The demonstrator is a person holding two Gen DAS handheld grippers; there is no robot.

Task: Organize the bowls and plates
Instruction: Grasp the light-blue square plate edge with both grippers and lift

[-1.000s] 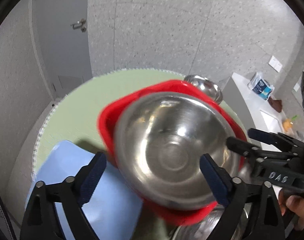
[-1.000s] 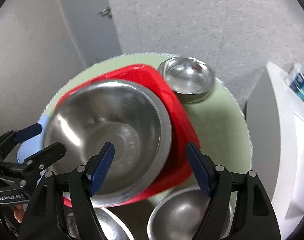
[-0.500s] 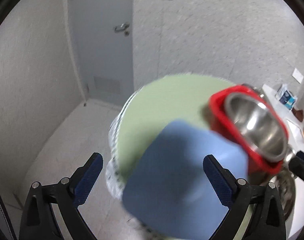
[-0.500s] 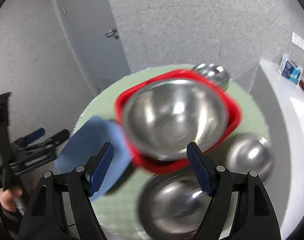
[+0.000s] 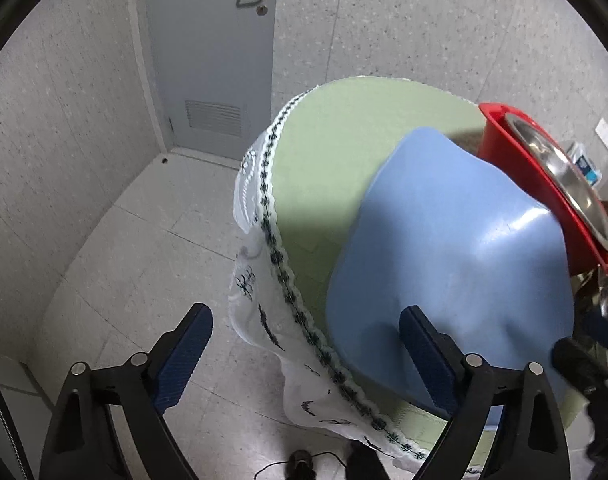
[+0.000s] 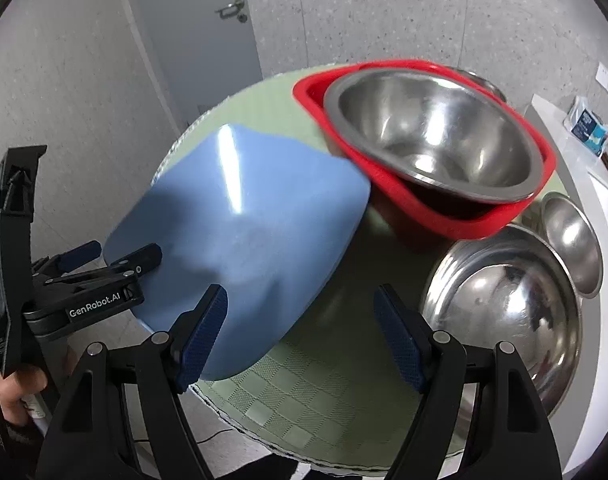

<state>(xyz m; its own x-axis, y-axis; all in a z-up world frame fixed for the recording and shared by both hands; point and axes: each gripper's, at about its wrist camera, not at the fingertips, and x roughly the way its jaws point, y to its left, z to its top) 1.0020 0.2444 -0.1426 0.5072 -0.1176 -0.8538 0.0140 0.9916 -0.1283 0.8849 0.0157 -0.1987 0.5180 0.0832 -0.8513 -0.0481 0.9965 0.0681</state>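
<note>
A blue square plate (image 6: 240,232) lies upside down on the round green table (image 6: 315,380), also in the left wrist view (image 5: 455,248). Behind it a red square bowl (image 6: 427,208) holds a steel bowl (image 6: 431,132); both show at the right edge of the left wrist view (image 5: 515,172). My left gripper (image 5: 304,348) is open at the table's left edge, its right finger over the blue plate. My right gripper (image 6: 300,332) is open and empty above the table's front.
A large steel bowl (image 6: 503,304) and a smaller steel bowl (image 6: 571,240) sit at the table's right. Another steel bowl (image 6: 483,84) peeks behind the red bowl. A white counter (image 6: 583,168) stands right. A grey door (image 5: 212,52) is behind. A lace cloth (image 5: 264,280) hangs off the table edge.
Both grippers have pulled back from the steel bowl in the red bowl. The left gripper swung left to the table's edge by the blue plate. The right gripper rose and drew back.
</note>
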